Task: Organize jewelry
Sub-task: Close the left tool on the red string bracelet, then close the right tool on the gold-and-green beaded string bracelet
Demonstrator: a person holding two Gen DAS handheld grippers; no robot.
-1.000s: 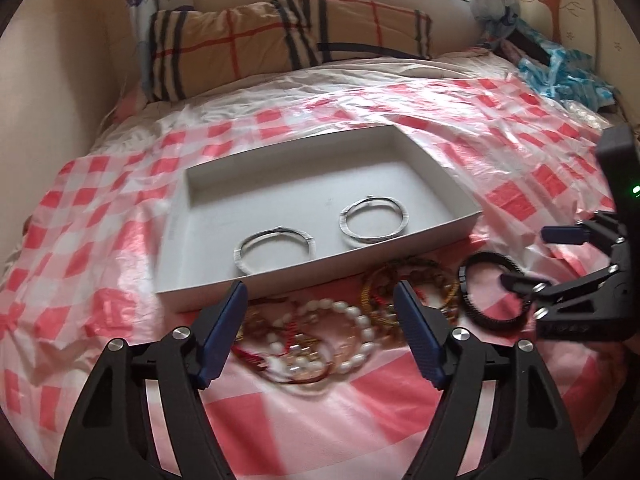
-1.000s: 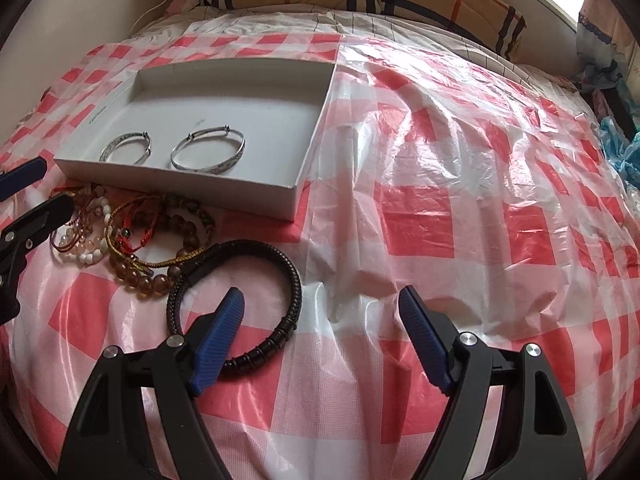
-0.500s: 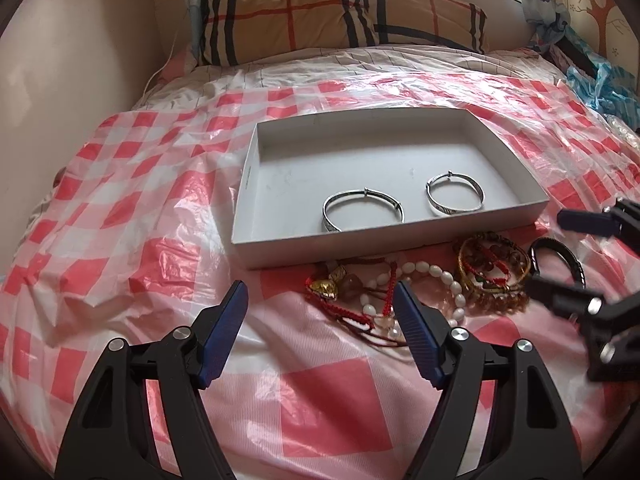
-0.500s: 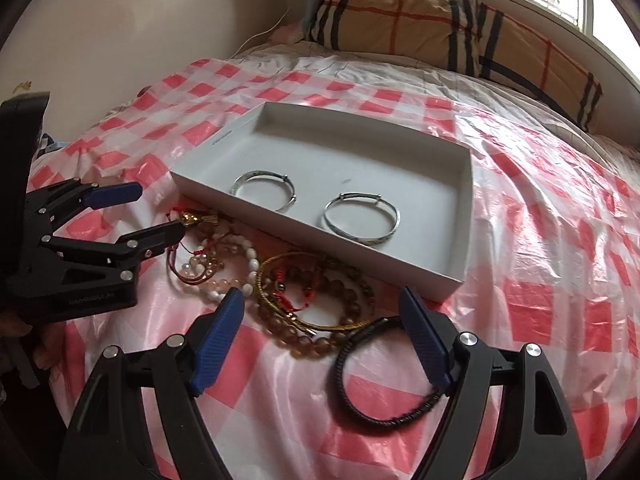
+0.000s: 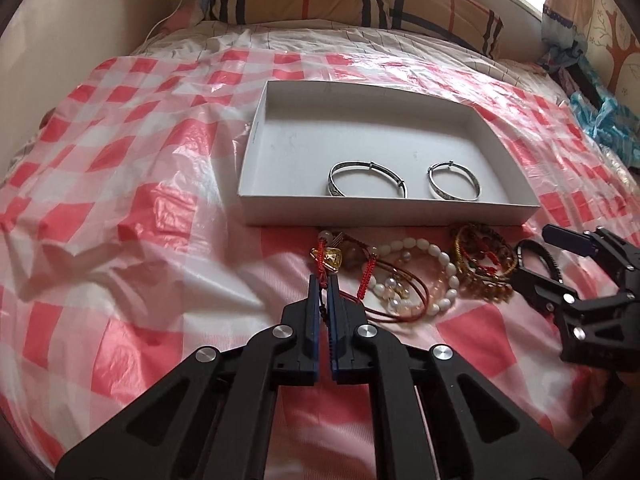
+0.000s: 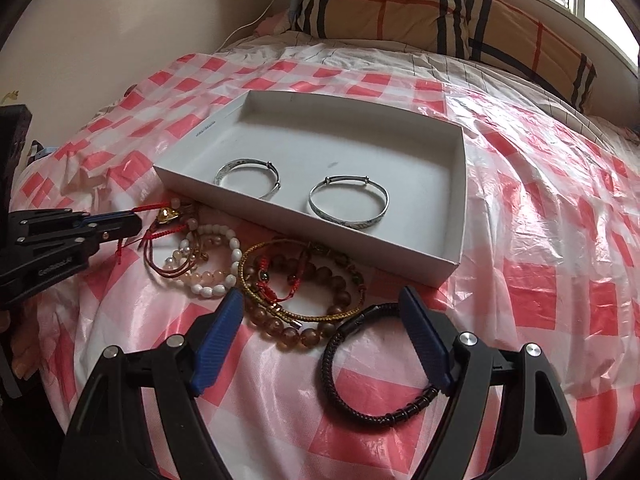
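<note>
Organising jewelry, early stage. The left gripper (image 5: 323, 280) has just brought its jaws together on the red cord bracelet (image 5: 362, 280); a strand of red cord runs between the blue pads and the gold charm (image 5: 331, 258) lies just ahead of the tips. The bracelet is not yet lifted: its loops rest on the checked plastic sheet (image 5: 120, 208).

The right gripper (image 6: 324, 312) stands with jaws apart, clamped on nothing. The black braided bracelet (image 6: 352, 380) lies on the sheet between and below its two fingers, no pad touching it.

Done so far: two silver bangles lie flat in the white box (image 6: 456, 216), side by side near its front wall. From the left gripper, the first bangle (image 5: 367, 180) is straight ahead beyond the wall and the second bangle (image 5: 454, 181) ahead to the right.

Left to do, judging by the layout: four or more pieces remain outside the box, between its front wall and the grippers. These are the red cord bracelet, the white bead bracelet (image 6: 224, 264) just beside it, a tangle of brown bead and gold thread bracelets (image 6: 304, 300) directly ahead of the right gripper, and the black braided one. The red cords overlap the white beads (a lift may drag the neighbour along). Most of the box floor is free.
</note>
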